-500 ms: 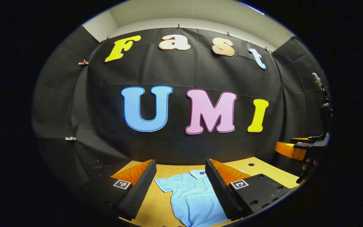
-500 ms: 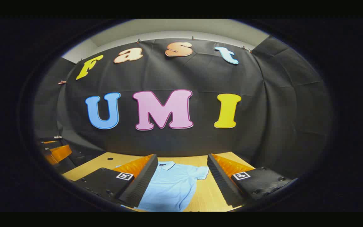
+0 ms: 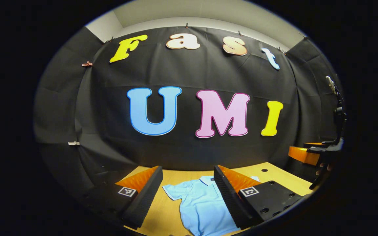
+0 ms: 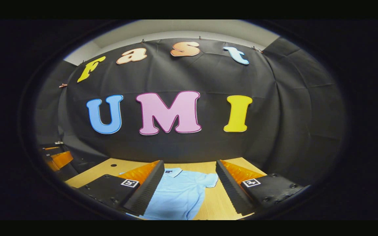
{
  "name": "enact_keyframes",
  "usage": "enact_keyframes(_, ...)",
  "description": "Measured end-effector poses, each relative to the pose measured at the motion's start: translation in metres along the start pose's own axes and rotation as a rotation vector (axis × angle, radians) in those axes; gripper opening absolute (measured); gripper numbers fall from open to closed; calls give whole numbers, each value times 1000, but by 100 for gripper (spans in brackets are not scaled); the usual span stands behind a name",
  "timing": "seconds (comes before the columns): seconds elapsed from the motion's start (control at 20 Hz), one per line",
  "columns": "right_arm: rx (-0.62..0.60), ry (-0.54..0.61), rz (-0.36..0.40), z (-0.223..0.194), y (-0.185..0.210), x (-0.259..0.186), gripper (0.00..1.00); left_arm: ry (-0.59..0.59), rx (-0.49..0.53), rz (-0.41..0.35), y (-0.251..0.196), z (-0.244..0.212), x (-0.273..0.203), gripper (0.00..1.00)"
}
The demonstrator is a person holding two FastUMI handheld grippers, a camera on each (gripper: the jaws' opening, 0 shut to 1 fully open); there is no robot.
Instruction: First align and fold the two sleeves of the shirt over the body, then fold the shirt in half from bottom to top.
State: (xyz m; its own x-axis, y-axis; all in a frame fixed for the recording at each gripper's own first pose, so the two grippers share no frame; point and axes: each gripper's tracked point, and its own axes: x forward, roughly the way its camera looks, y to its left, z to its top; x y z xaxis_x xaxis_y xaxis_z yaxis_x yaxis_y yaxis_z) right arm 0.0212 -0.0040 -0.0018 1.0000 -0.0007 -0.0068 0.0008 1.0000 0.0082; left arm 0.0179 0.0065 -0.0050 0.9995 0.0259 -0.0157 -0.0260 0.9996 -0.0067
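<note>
A light blue polo shirt (image 3: 200, 205) lies flat on the wooden table (image 3: 166, 209), collar toward the black wall, both short sleeves spread out. In the left gripper view my left gripper (image 3: 187, 186) hovers above it, open, with the shirt's left sleeve (image 3: 174, 191) between its fingers. In the right gripper view the same shirt (image 4: 179, 193) lies below my right gripper (image 4: 189, 182), which is open too, with the right sleeve (image 4: 210, 179) in the gap. Neither gripper touches the cloth. The right gripper (image 3: 310, 154) and a hand also show at the far right of the left gripper view.
The table (image 4: 215, 203) ends at the black booth wall behind the shirt. Small round holes (image 3: 264, 170) mark the tabletop near its back corners. The left gripper (image 4: 56, 157) shows at the left edge of the right gripper view.
Both views have shifted very slightly, the wall rising a little in frame. The shirt lies as before and both grippers remain open.
</note>
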Motion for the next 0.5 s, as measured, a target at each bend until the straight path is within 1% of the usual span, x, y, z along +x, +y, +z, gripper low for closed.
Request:
enact_keyframes(0.35, -19, 9, 8, -4, -10, 19, 98, 6, 2, 26, 6, -2, 8, 99)
enact_keyframes(0.5, -26, 32, 8, -14, -17, 31, 98, 9, 7, 29, 4, -2, 13, 99)
